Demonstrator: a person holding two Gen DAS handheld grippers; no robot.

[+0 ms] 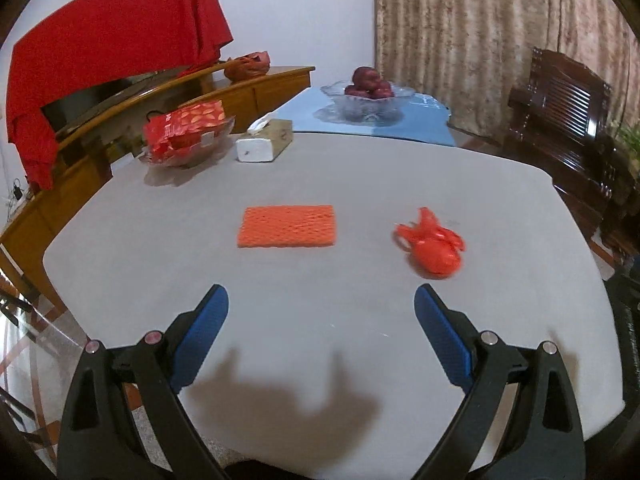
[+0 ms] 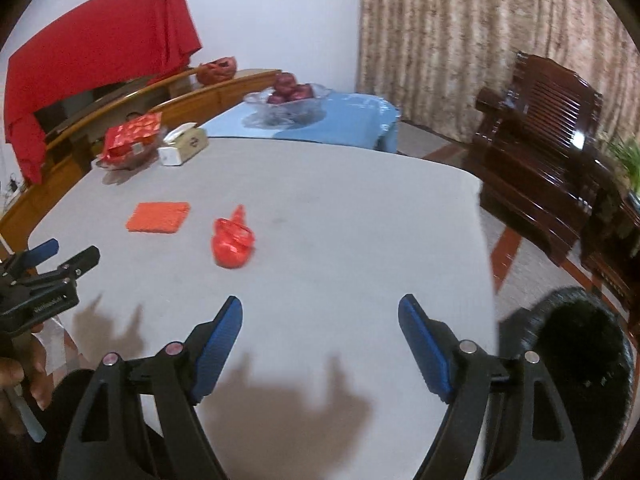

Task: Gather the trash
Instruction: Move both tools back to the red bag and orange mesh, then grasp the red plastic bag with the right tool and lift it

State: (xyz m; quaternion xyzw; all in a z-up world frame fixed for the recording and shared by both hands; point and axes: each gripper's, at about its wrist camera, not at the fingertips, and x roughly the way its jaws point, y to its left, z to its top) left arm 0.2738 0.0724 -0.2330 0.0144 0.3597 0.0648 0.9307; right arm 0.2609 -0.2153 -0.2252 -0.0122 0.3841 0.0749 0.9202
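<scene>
Hovering: left gripper (image 1: 321,304) and right gripper (image 2: 320,316), both above the near edge of the grey table (image 1: 360,168), casting finger shadows on it.
Left gripper: jaws spread wide, blue pads (image 1: 212,320) bare, nothing between them.
Right gripper: jaws parted wide and empty, blue pads (image 2: 424,344) clear of the tabletop.
Trash: a knotted red plastic bag (image 1: 434,246) lies mid-table toward the right edge; an orange foam net sleeve (image 1: 287,226) lies flat to its left, well apart from it.
Far left corner: a glass dish (image 1: 188,152) of red packets, with a tissue box (image 1: 266,142) just beside it.
Beyond the far edge: a glass bowl of dark red fruit (image 1: 370,88) on a blue cloth (image 1: 400,120).
Writing: print on the red packets and the tissue box is too blurred to read.
Left wrist view only: the sleeve's mesh pattern, close up.
Right wrist view only: the left gripper from the side at the table's left edge, part of a hand (image 2: 24,376) below it, a black bin (image 2: 580,364) off the right edge, and a dark wooden chair (image 2: 536,128) shown fuller.
</scene>
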